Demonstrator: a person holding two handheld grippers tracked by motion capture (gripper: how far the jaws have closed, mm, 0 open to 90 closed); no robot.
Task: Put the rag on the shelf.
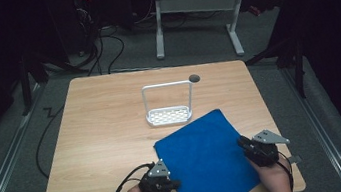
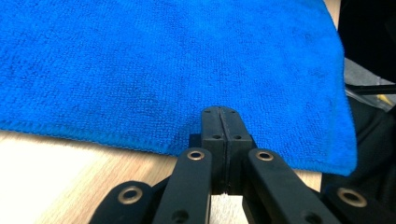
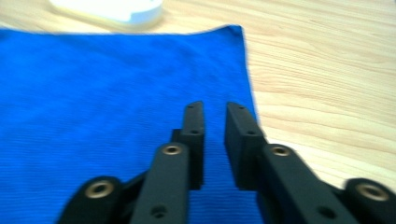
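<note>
I've got a blue microfibre cloth [image 1: 208, 160] lying flat on the near-right part of the wooden table [image 1: 103, 135], turned at an angle so its far corner points toward the white wire-handled rack [image 1: 168, 107] at mid-table; the cloth's near edge runs to or just past the table's front edge, can't tell which from the high view. Left gripper [image 1: 172, 182] sits at the cloth's left edge, near the front; in the left gripper view [image 2: 219, 122] its jaws are pressed together w/ no gap, tips right at the cloth's hem, but I can't see whether any fabric is pinched between them. Right gripper [image 1: 242, 142] is at the cloth's right edge; in the right gripper view [image 3: 215, 109] its jaws stand apart w/ a narrow gap, hovering over the blue surface just inside the right hem, nothing between them. Room to move: the table's left half and far strip are bare wood, and there's a bare strip right of the cloth. A small dark round spot [image 1: 194, 78] sits on the table beyond the rack, just beside its right upright. Right gripper view adds the rack's base at top, blurred, just beyond the cloth's far edge, apart from it. Left gripper view adds the terry texture and stitched hem up close, plus a dark area and cabling off the table's side at right. High view adds grey floor, cables and a white desk frame [image 1: 195, 17] behind.
</note>
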